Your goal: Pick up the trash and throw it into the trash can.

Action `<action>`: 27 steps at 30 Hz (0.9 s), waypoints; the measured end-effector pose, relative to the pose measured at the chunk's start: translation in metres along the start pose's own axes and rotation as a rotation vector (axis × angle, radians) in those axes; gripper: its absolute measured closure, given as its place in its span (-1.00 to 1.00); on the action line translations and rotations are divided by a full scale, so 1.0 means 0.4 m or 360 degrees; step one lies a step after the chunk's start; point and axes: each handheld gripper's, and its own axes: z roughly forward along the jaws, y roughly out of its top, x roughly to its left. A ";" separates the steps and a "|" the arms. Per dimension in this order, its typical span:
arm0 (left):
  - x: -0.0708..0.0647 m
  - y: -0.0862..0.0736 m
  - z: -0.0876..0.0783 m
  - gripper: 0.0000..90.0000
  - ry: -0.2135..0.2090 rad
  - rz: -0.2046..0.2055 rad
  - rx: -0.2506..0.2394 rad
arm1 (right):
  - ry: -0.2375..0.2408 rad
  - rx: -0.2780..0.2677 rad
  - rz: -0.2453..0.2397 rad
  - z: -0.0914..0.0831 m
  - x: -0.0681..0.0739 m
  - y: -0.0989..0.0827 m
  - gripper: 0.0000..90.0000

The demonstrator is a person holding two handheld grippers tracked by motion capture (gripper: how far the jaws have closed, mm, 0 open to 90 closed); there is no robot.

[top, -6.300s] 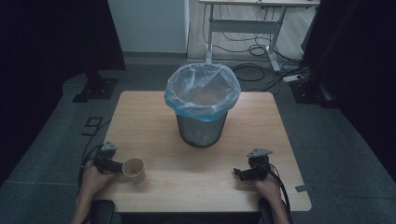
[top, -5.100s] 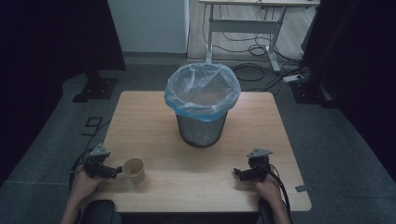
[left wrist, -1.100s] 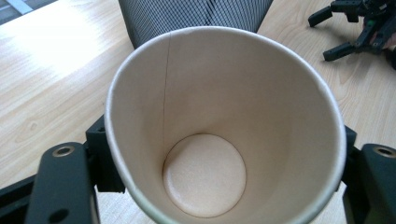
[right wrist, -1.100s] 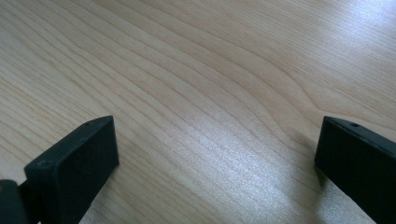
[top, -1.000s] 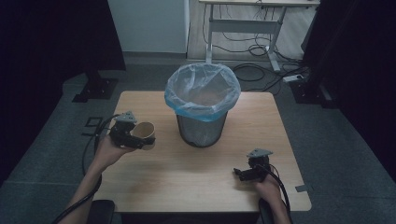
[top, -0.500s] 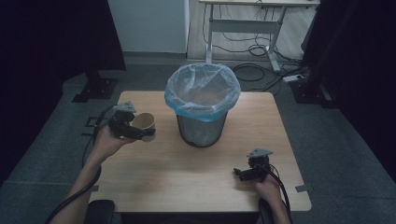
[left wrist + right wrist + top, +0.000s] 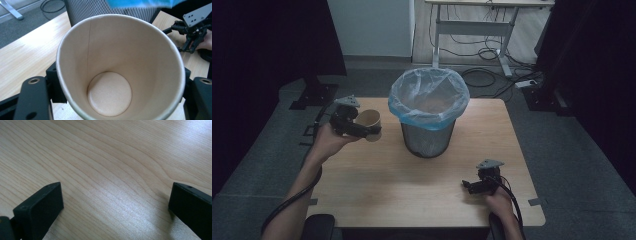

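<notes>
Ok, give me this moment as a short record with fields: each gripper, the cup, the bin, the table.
left gripper: raised over the table's left side, jaws shut on the paper cup
paper cup: empty inside, held beside the bin, left of it
bin: mesh, blue bag liner, standing mid-table
right gripper: low at the table's near right, jaws wide apart, nothing between them
table: light wood

Matt paper cup, pale grained wood table, mesh-metal bin.
</notes>
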 end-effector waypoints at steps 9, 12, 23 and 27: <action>-0.001 0.067 -0.016 -0.45 0.0016 0.0020 0.0010 | 0.0000 0.0000 0.0000 0.000 0.000 0.000 -1.00; 0.000 0.078 -0.021 -0.45 0.0015 0.0014 0.0008 | 0.0000 0.0000 0.0000 0.000 0.000 0.000 -1.00; 0.004 0.146 -0.047 -0.45 0.0017 0.0012 0.0002 | 0.0000 -0.0001 0.0003 0.000 0.000 0.000 -1.00; 0.001 0.166 -0.053 -0.45 0.0024 0.0020 0.0004 | 0.0000 -0.0001 0.0004 0.000 0.000 0.000 -1.00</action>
